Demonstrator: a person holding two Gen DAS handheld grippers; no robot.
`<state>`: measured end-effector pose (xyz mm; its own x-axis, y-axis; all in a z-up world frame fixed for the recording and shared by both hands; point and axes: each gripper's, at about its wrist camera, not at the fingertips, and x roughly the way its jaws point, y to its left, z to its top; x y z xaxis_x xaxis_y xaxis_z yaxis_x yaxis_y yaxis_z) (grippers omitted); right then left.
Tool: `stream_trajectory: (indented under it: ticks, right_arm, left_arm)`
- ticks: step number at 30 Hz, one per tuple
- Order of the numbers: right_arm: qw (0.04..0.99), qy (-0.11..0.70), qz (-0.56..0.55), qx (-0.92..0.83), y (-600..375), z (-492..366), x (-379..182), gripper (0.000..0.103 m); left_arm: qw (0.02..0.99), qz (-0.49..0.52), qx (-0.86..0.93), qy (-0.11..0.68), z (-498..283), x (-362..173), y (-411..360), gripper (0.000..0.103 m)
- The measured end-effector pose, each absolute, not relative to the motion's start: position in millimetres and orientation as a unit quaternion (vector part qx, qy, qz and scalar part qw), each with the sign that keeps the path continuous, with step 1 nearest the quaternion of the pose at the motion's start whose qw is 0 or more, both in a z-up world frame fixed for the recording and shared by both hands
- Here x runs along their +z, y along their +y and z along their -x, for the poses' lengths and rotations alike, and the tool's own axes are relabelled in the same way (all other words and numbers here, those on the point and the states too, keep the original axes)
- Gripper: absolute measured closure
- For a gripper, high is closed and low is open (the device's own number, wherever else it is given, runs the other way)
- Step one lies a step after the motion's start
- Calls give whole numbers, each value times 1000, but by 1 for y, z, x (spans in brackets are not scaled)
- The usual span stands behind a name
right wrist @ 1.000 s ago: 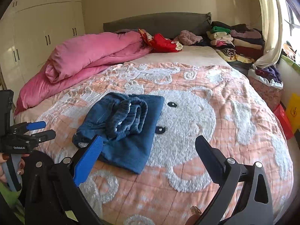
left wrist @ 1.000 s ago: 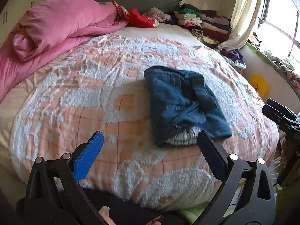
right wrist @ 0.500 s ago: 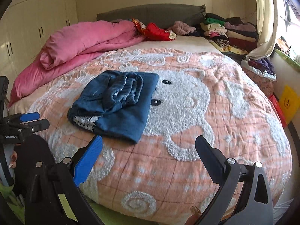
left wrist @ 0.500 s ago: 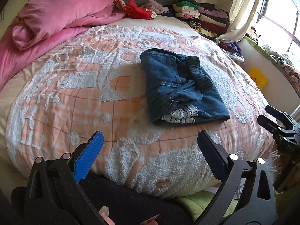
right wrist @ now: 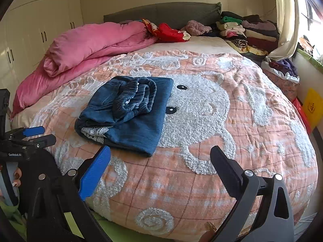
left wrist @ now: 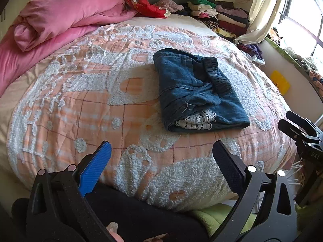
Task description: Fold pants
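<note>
Both tongs hang released and empty off the near edge of the bed (left wrist: 60,92): the left tongs (left wrist: 161,159) show a wide gap between the blue pad and the black one, and the right tongs (right wrist: 160,161) are spread just as wide. Ahead of the left tongs and a little to their right, the pants (left wrist: 193,88) lie on the quilt as a compact folded bundle, apart from both tools; from the right tongs they sit ahead and to the left (right wrist: 129,111). Lace trim peeks out of the near end, and the gathered waistband is bunched on top, not quite flat. Folding looks essentially done, so the step in hand seems to be backing off and checking. If anything is left, the next move would call for reaching forward to press that waistband flat or square the edges without disturbing the layers.
</note>
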<state>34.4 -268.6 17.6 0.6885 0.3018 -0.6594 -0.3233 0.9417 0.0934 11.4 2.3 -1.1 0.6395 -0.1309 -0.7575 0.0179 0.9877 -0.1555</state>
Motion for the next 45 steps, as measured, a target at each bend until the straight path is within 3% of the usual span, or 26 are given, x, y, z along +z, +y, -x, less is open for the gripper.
stream_trajectory:
  ticks: [45]
  right_arm:
    - [918, 357, 19, 171, -267, -32, 18, 5]
  left_arm:
    - [900, 68, -26, 429, -10, 0, 4, 9]
